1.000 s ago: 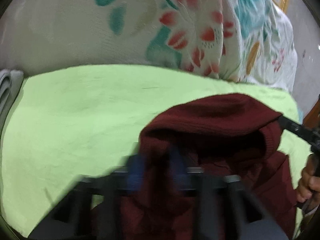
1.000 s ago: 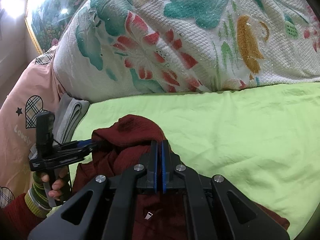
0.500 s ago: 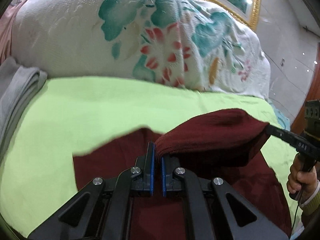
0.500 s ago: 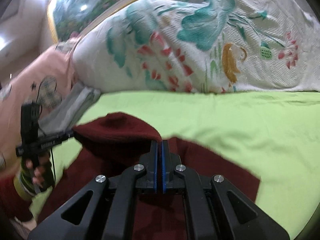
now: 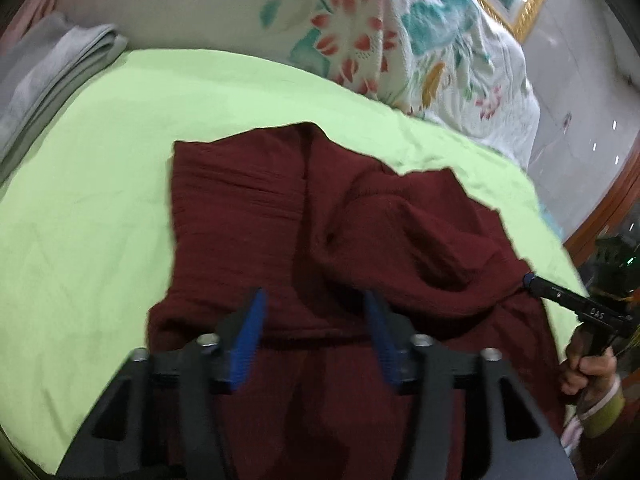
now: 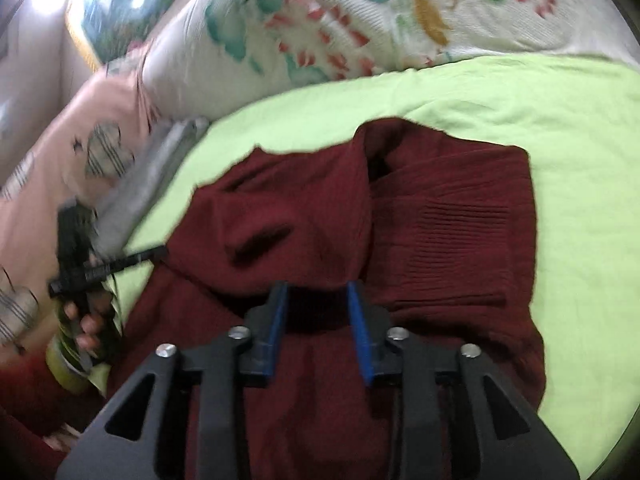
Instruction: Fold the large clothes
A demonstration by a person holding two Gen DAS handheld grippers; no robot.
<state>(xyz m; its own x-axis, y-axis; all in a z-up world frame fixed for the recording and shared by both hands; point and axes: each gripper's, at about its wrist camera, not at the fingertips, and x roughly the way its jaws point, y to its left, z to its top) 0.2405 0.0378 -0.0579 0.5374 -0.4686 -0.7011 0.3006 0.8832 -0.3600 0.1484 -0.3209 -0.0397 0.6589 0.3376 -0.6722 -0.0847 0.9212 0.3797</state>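
A dark red knitted sweater (image 5: pixel 304 216) lies on the light green bed sheet (image 5: pixel 88 200), with its sleeves folded in over the body. It also shows in the right wrist view (image 6: pixel 360 216). My left gripper (image 5: pixel 314 300) is open just above the sweater's near part, holding nothing. My right gripper (image 6: pixel 316 292) is open too, just above the near part of the sweater. Each gripper shows at the side of the other's view, the right one (image 5: pixel 532 282) and the left one (image 6: pixel 156 254), at the garment's edges.
A large white quilt with a flower print (image 5: pixel 360 24) is piled along the far side of the bed. A folded grey cloth (image 5: pixel 48 68) lies at the far left, next to a pink bedding piece (image 6: pixel 80 152). A wooden frame (image 5: pixel 616 200) stands at the right.
Both grippers have opened and let go of the sweater part they held up. That raised fold has dropped flat onto the garment, and both grippers have pulled back toward me.
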